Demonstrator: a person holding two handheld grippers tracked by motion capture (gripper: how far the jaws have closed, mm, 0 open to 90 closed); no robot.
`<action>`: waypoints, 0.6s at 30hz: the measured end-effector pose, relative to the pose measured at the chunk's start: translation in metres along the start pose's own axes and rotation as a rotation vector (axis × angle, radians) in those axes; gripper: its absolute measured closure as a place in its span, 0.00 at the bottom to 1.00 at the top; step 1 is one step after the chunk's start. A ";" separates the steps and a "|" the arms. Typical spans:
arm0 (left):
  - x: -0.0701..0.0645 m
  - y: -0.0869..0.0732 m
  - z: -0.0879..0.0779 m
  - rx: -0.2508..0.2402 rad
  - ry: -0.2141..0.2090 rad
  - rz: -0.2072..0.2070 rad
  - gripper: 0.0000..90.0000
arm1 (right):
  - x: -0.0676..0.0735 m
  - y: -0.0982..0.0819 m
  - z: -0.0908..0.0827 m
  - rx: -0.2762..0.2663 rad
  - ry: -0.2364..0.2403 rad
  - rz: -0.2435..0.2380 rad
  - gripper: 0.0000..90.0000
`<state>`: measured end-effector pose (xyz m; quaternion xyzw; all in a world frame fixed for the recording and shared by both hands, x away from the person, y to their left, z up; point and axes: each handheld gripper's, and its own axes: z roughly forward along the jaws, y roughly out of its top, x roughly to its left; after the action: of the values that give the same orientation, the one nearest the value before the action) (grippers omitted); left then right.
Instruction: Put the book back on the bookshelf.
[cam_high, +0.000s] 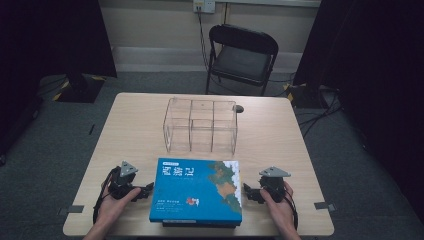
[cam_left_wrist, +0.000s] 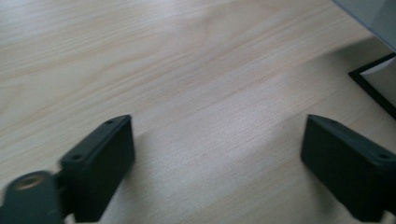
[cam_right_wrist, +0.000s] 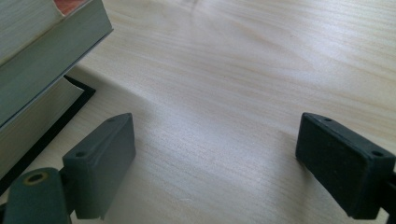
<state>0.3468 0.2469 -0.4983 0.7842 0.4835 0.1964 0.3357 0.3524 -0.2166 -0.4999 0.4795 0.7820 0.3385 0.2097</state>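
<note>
A blue book (cam_high: 197, 190) with a map-like cover lies on top of a darker book near the table's front edge. Its page edge (cam_right_wrist: 42, 56) shows at the upper left of the right gripper view, over the black-edged lower book (cam_right_wrist: 46, 126). My left gripper (cam_high: 145, 191) rests on the table just left of the books, held by a hand, jaws wide apart over bare wood (cam_left_wrist: 215, 154). My right gripper (cam_high: 248, 192) sits just right of the books, also open with nothing between its fingers (cam_right_wrist: 215, 158). A corner of the books (cam_left_wrist: 376, 79) shows in the left gripper view.
A clear plastic organiser (cam_high: 200, 125) with several compartments stands behind the books at mid-table. A small dark object (cam_high: 240, 108) lies by its far right corner. A black folding chair (cam_high: 242, 57) stands beyond the wooden table (cam_high: 280, 140).
</note>
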 end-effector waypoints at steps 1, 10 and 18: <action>0.000 0.000 0.000 0.000 0.000 0.000 0.18 | 0.000 0.000 0.000 0.000 0.000 0.000 0.13; -0.011 0.005 -0.011 -0.015 -0.083 0.024 0.23 | -0.002 0.005 0.003 0.000 0.012 -0.005 0.17; -0.014 0.014 -0.037 -0.131 -0.136 -0.023 0.36 | -0.003 0.013 -0.016 -0.095 0.082 0.018 0.24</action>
<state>0.3264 0.2428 -0.4621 0.7666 0.4545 0.1699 0.4206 0.3510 -0.2205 -0.4793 0.4616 0.7688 0.3964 0.1969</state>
